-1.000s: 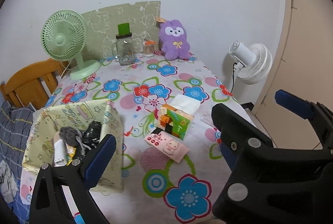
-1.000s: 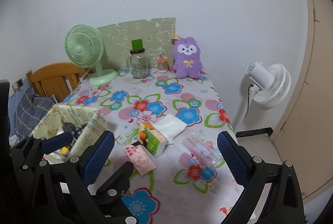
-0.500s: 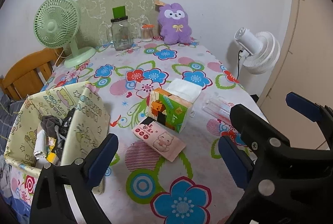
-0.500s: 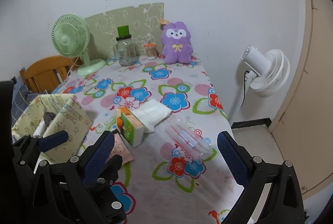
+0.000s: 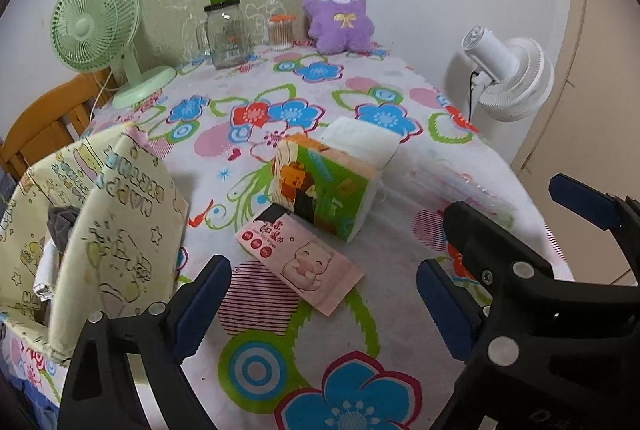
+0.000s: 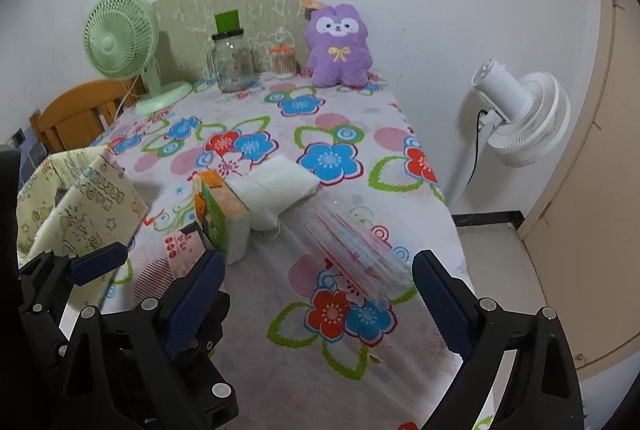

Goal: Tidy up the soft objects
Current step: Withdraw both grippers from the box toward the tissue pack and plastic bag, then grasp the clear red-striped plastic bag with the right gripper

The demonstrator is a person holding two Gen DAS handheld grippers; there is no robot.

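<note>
Floral-cloth table (image 5: 280,370) seen past 2 grippers: left gripper (image 5: 324,304) with jaws wide but closing on nothing, right gripper (image 6: 318,292) with jaws apart and empty. At mid-table a green tissue pack (image 5: 324,186), just beside it a flat pink wipes pack (image 5: 304,262), to the right a clear plastic sleeve (image 6: 354,246), at the left edge a yellow fabric bin (image 5: 120,214). Probably light, squashy and slippery-wrapped, best pinched across the tissue pack's narrow sides, gently.

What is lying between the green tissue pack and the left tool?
A pink wipes packet lies flat on the cloth, between the tissue pack and the left tool, whose jaws are closing on nothing. The left wrist view shows it.
</note>
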